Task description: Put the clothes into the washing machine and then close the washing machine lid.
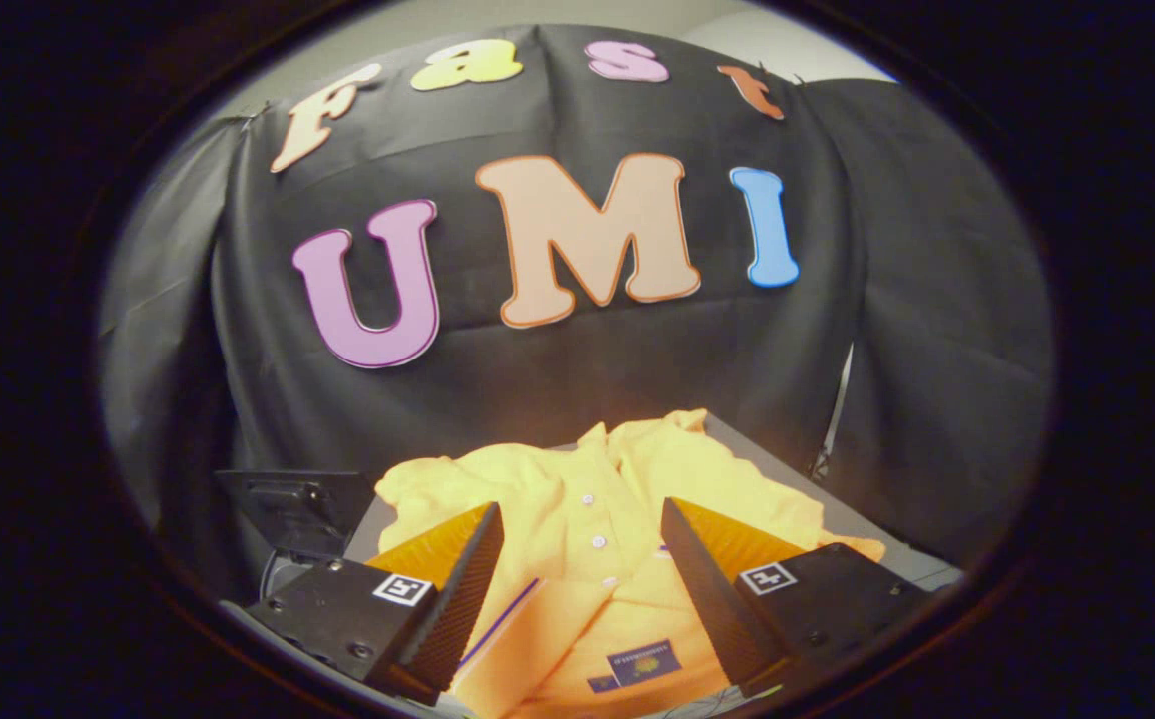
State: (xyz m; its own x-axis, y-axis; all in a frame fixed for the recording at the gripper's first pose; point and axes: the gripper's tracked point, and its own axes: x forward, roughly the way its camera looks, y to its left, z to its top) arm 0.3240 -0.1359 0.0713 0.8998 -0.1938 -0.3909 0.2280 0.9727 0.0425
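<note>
fingers [582,519] spread wide, holding nothing | yellow shirt [597,539] between them | grey table [787,469] | black cloth wall

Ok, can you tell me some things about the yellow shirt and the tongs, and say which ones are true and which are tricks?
1. The tongs are open, with a wide gap between the two fingers. True.
2. The yellow shirt is hanging on the black cloth wall. False: it lies spread on a grey surface in front of the wall.
3. The shirt has small white buttons down its front. True.
4. The tongs are squeezing the shirt tightly. False: the fingers stand apart, with the shirt showing between and beyond them.
5. The shirt is blue. False: it is yellow, with just a small dark tag near the fingers.
</note>
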